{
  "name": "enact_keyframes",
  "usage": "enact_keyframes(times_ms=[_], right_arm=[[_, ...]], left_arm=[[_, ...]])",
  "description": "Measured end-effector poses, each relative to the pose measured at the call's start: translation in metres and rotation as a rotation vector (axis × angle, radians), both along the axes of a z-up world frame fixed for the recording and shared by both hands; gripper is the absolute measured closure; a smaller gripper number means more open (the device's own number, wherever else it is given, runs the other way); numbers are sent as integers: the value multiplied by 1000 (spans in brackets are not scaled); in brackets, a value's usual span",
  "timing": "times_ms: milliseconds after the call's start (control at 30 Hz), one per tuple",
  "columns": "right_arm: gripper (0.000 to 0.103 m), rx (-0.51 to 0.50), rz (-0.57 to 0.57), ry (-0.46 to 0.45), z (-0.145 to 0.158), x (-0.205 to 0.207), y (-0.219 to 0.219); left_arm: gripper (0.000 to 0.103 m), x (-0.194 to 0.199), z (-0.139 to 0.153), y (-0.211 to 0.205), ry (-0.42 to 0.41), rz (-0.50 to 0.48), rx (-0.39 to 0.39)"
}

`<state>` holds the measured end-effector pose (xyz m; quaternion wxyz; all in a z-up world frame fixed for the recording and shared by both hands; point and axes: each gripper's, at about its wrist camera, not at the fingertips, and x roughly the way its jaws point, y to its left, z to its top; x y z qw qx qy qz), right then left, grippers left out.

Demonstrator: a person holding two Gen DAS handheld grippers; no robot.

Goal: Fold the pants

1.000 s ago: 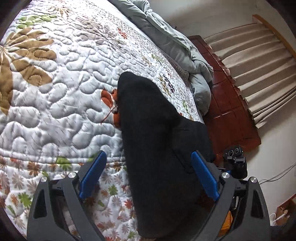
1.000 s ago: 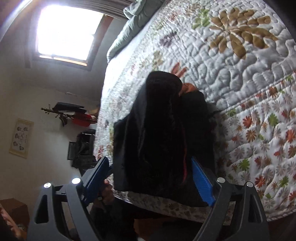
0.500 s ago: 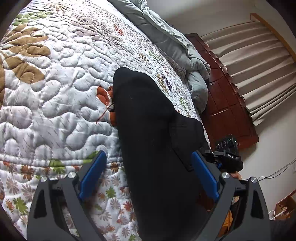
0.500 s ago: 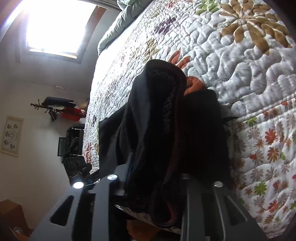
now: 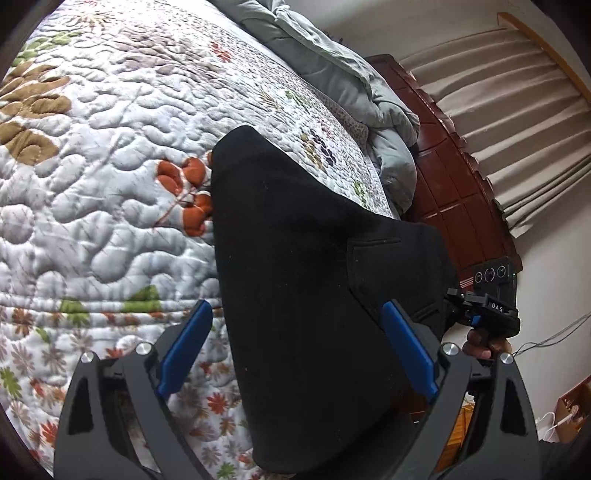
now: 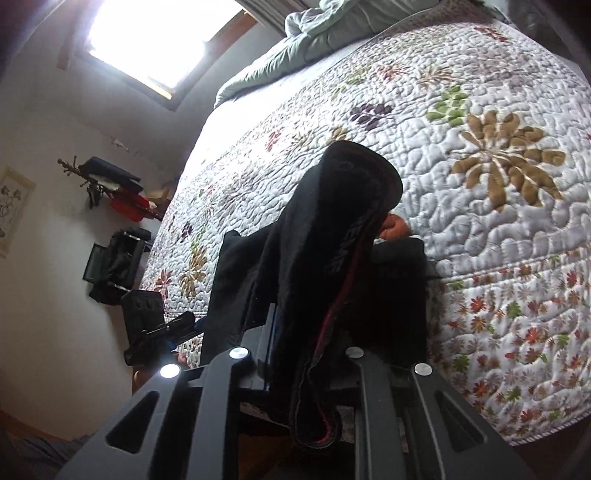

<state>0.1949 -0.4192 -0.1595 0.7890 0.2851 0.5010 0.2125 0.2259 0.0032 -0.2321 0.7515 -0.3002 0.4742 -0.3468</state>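
Black pants (image 5: 295, 266) lie over the near edge of a quilted bed, partly hanging down its side. My left gripper (image 5: 295, 347) is open, its blue fingers (image 5: 184, 347) either side of the pants' hanging part, not clamping it. In the right wrist view my right gripper (image 6: 306, 362) is shut on the pants (image 6: 332, 236), pinching a bunched waistband edge with red trim; the cloth hides its pads. The right gripper's body also shows in the left wrist view (image 5: 491, 306), at the pants' right edge.
The floral quilt (image 5: 96, 140) covers the bed. A grey duvet (image 5: 343, 74) is bunched at the far end by a dark wooden headboard (image 5: 461, 192) and curtains. The right wrist view shows a bright window (image 6: 155, 33) and a black bag (image 6: 114, 266) by the wall.
My right gripper closed on the pants' bunched edge and lifted it slightly. My left gripper stayed open and shifted a little along the bed edge.
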Motion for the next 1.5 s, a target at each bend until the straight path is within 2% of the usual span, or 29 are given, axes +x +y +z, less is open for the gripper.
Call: enact_keyframes(times_ms=[367, 600, 733, 900, 967, 1067, 1167, 1267, 1367, 1433, 1500], right_arm=[[85, 96, -79, 32, -58, -9, -34], [86, 170, -112, 51, -96, -15, -54], [84, 209, -110, 39, -101, -19, -60], [71, 114, -84, 42, -77, -18, -59], [64, 56, -80, 35, -61, -13, -59], [60, 12, -106, 18, -39, -5, -70], [60, -35, -143, -69, -5, 6, -77], [60, 33, -126, -150, 18, 21, -73], [60, 84, -46, -113, 7, 45, -50], [60, 72, -53, -61, -15, 59, -44], [68, 91, -78, -21, -36, 63, -54]], left_arm=[[11, -2, -4, -10, 8, -17, 32], [11, -3, -9, -18, -11, -27, 97], [11, -5, -5, -24, -30, -37, 176], [11, -10, 7, -27, -43, -38, 222], [11, -11, 23, -21, -80, -24, 197], [11, -4, 46, -10, -106, -7, 127], [11, 9, 69, -3, -134, 1, 48], [11, 25, 83, -10, -142, -28, -18], [11, 44, 76, -26, -93, -70, -75], [11, 53, 62, -40, -59, -80, -50], [13, 59, 43, -49, -16, -75, 8]])
